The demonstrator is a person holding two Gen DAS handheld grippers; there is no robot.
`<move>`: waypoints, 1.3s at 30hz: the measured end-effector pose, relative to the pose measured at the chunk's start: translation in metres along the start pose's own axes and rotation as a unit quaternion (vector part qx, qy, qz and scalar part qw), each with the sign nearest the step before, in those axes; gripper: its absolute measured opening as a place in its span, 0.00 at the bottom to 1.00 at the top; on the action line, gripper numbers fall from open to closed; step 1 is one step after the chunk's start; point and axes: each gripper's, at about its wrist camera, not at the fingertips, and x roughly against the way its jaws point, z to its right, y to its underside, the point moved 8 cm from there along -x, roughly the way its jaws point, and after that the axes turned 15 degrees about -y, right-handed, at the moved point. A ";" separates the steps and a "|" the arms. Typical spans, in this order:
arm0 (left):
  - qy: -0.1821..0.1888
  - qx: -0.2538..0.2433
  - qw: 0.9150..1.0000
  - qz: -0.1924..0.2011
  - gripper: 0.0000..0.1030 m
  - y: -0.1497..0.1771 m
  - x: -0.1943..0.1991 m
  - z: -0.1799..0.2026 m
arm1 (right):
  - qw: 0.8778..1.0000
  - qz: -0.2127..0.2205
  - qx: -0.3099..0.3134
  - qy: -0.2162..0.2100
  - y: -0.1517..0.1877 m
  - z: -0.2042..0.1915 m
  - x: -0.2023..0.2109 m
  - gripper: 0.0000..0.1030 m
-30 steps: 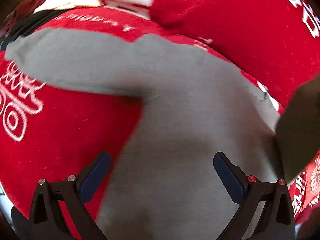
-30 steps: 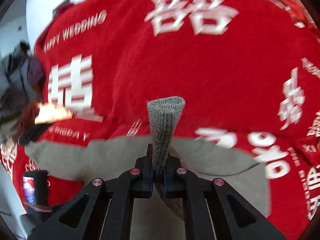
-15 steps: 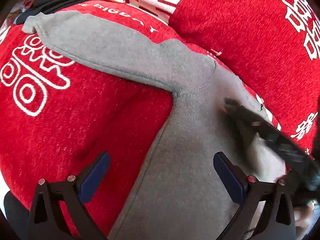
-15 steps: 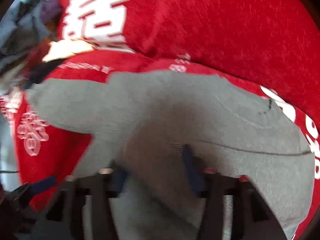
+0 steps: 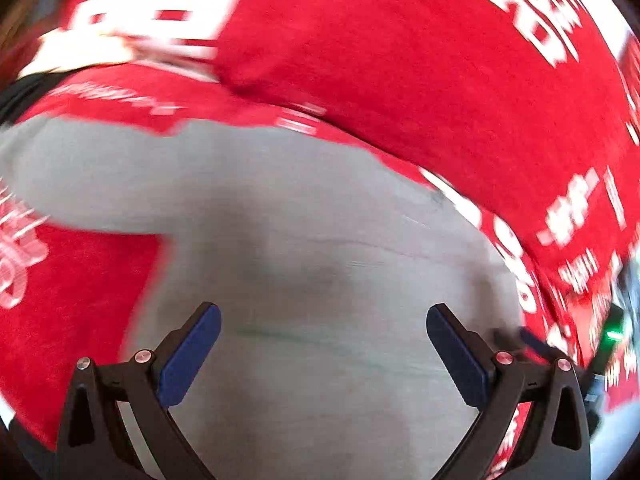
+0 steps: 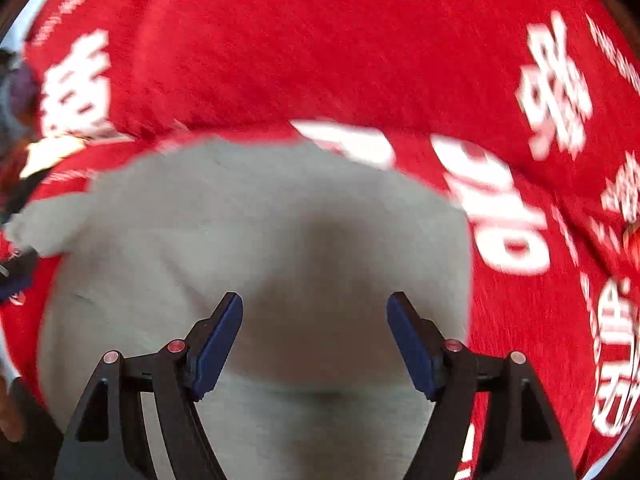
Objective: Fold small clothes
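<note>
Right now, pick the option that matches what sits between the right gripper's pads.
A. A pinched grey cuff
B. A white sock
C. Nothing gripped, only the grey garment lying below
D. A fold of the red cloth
C: the right gripper has just been opening, its blue pads stand apart with nothing between them, over the grey garment that lies on the red cloth.

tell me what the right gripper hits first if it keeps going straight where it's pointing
Most likely the grey garment: it fills the view ahead of the open right gripper, with nothing between the fingers. Depth is unclear through the blur.
</note>
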 end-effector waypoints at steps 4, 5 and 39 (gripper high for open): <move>-0.034 -0.097 0.994 -0.036 1.00 0.022 -0.045 0.049 | 0.999 0.006 0.031 0.015 0.009 0.004 -0.009 0.75; -0.065 -0.115 0.991 -0.036 1.00 0.025 -0.055 0.048 | 0.999 0.002 0.032 0.017 0.007 0.001 -0.007 0.75; -0.112 -0.084 0.990 -0.030 1.00 0.026 -0.050 -0.032 | 1.000 -0.007 -0.027 0.010 0.035 0.017 0.028 0.77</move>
